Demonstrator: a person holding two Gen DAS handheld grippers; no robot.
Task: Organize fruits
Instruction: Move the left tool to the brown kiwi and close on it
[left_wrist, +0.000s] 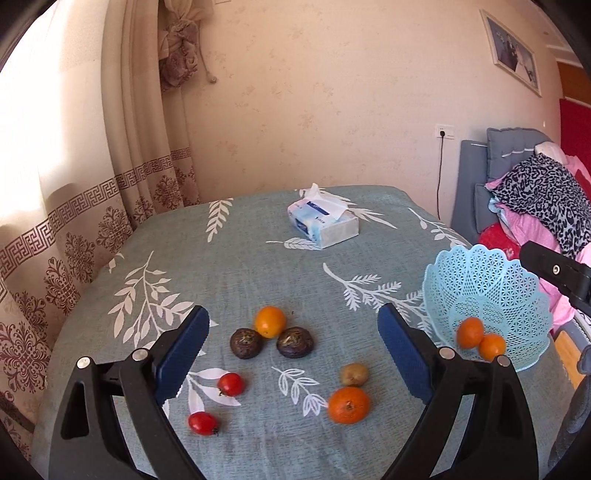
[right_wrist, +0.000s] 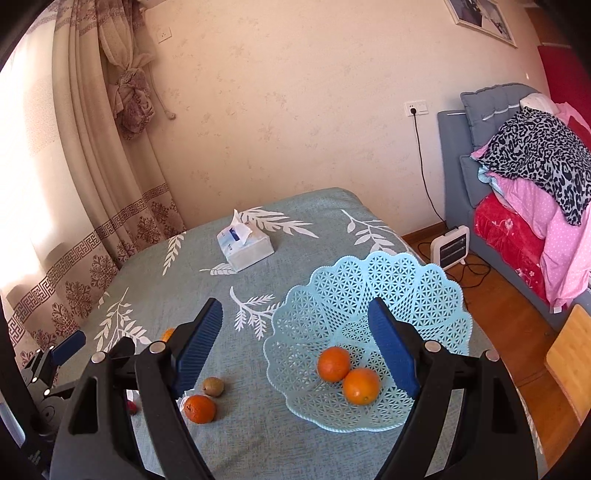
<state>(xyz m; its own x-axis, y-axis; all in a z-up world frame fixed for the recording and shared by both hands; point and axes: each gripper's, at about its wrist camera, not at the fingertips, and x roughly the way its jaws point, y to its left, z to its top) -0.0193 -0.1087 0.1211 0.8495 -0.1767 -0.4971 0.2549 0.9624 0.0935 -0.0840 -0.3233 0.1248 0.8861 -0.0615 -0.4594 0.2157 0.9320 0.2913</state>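
Blue-padded fingers fill the foreground: the left gripper (left_wrist: 293, 354) is spread wide and holding nothing, hanging above the fruit on the table (left_wrist: 240, 266) with its grey-green leaf-print cloth. Between its pads sit an orange (left_wrist: 270, 321) touching two dark round fruits (left_wrist: 246, 343), and nearer its right finger a kiwi (left_wrist: 354, 374) just beside a bigger orange (left_wrist: 348, 404); two tomatoes (left_wrist: 230, 384) lie close to the left finger. Over to the right gripper (right_wrist: 295, 350), also wide open and empty, poised over the pale blue lattice basket (right_wrist: 413, 284), whose tilted rim rises away from the claw, two oranges (right_wrist: 333, 363) touching inside. Beyond both claws, a tissue box (left_wrist: 325, 221) lies angled across the cloth. Curtains (left_wrist: 140, 147) hang left, a bed (right_wrist: 517, 192) piled with blankets right.
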